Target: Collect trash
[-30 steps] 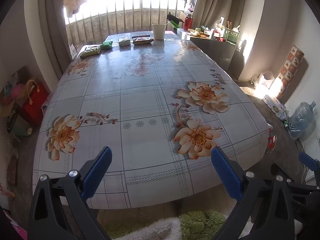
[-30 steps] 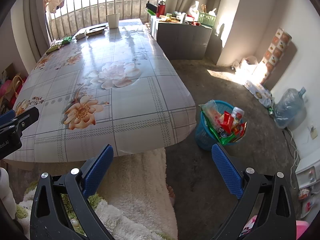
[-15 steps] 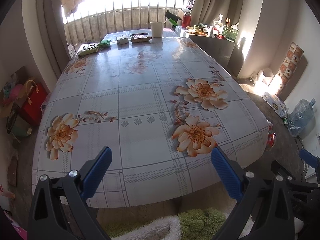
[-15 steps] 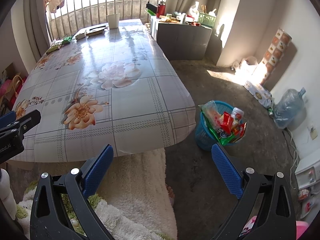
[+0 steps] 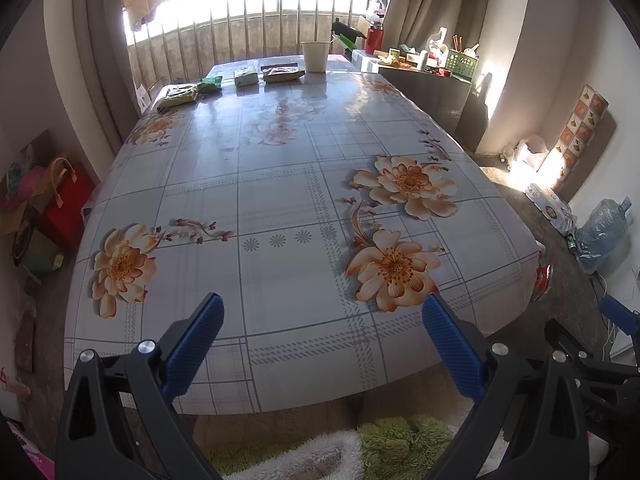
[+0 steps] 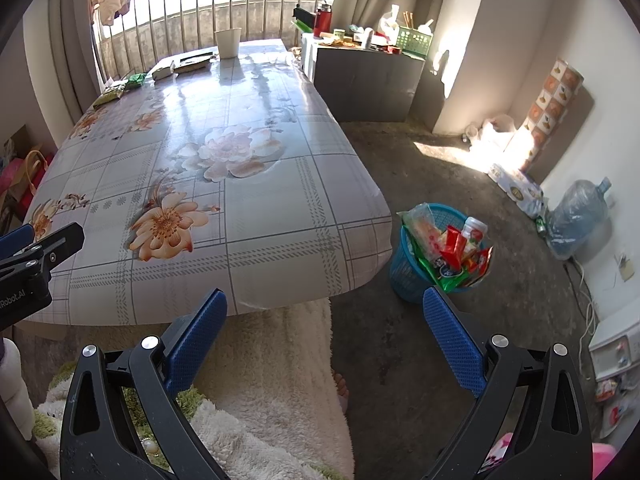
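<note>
Left wrist view: the left tongs (image 5: 322, 312) are held released above the table (image 5: 280, 200), and the right tongs (image 6: 325, 308) are released near the blue basket (image 6: 404, 272) of trash.

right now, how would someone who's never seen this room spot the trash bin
Find the big table with the floral cloth. On the floor just off its near right corner stands a small blue mesh basket; it alone is stuffed with bright snack wrappers.
</note>
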